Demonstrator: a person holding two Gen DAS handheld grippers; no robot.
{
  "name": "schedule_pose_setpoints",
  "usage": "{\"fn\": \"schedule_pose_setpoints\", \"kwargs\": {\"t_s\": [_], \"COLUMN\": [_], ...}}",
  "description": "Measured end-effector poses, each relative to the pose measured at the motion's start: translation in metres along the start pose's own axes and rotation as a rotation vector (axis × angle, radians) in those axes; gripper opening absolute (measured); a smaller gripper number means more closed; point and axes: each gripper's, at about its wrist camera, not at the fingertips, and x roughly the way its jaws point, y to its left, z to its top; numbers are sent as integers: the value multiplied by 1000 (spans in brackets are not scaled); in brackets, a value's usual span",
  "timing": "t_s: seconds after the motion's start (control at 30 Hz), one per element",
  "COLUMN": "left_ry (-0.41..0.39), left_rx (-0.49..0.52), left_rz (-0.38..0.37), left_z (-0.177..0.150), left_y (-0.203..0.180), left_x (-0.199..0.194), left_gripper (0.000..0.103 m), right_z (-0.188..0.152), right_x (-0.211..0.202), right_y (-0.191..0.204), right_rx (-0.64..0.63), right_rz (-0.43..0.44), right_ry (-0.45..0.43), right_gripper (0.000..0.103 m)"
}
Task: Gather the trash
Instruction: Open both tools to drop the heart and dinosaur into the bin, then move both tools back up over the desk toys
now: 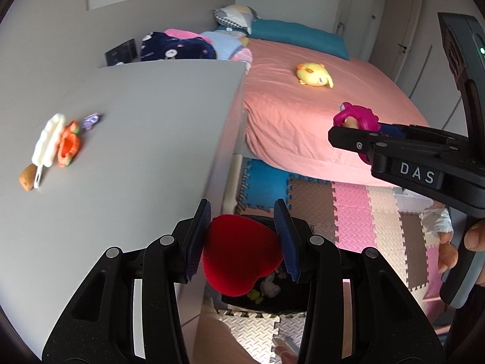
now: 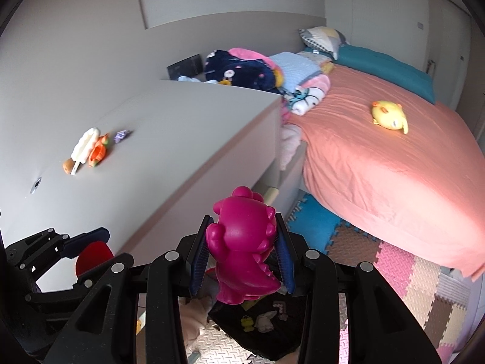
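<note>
Here, toys lie on a grey desk [image 1: 136, 127]: a white popsicle [image 1: 48, 139], an orange cup [image 1: 69, 148] touching it, a purple wrapper [image 1: 91, 120] just beside. The left gripper [image 1: 242, 239] clamps a red heart [image 1: 239, 257] above a black bin [image 1: 272, 298]; the right gripper [image 2: 242, 253] clamps a magenta dinosaur [image 2: 244, 248], with a pink bed [image 2: 379, 157] at right.

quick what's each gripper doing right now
left gripper: closed on the red heart
right gripper: closed on the magenta dinosaur toy
</note>
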Motion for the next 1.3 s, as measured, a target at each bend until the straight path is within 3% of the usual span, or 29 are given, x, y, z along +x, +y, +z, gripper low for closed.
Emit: {"fn": "schedule_pose_setpoints", "kwargs": {"t_s": [0.33, 0.37, 0.4, 0.43, 0.57, 1.3], "left_ry": [75, 92, 105, 109, 114, 74], "left_rx": [84, 91, 93, 88, 83, 28], "left_rz": [-96, -101, -97, -78, -47, 2], "left_z": [-3, -3, -3, -4, -6, -5], "left_y": [-35, -37, -39, -38, -32, -12], "left_x": [20, 21, 23, 24, 25, 13], "left_gripper": [45, 51, 77, 96, 97, 97], "right_z": [-12, -13, -14, -14, -15, -10], "right_x": [-5, -3, -2, -2, -5, -8], "right_y": [-40, -42, -43, -47, -56, -40], "right_rx": [52, 43, 46, 57, 80, 78], "right_rz": [-72, -93, -108, -133, -198, -153], "right_ry": [32, 47, 48, 40, 18, -15], "right_gripper": [42, 53, 74, 80, 83, 83]}}
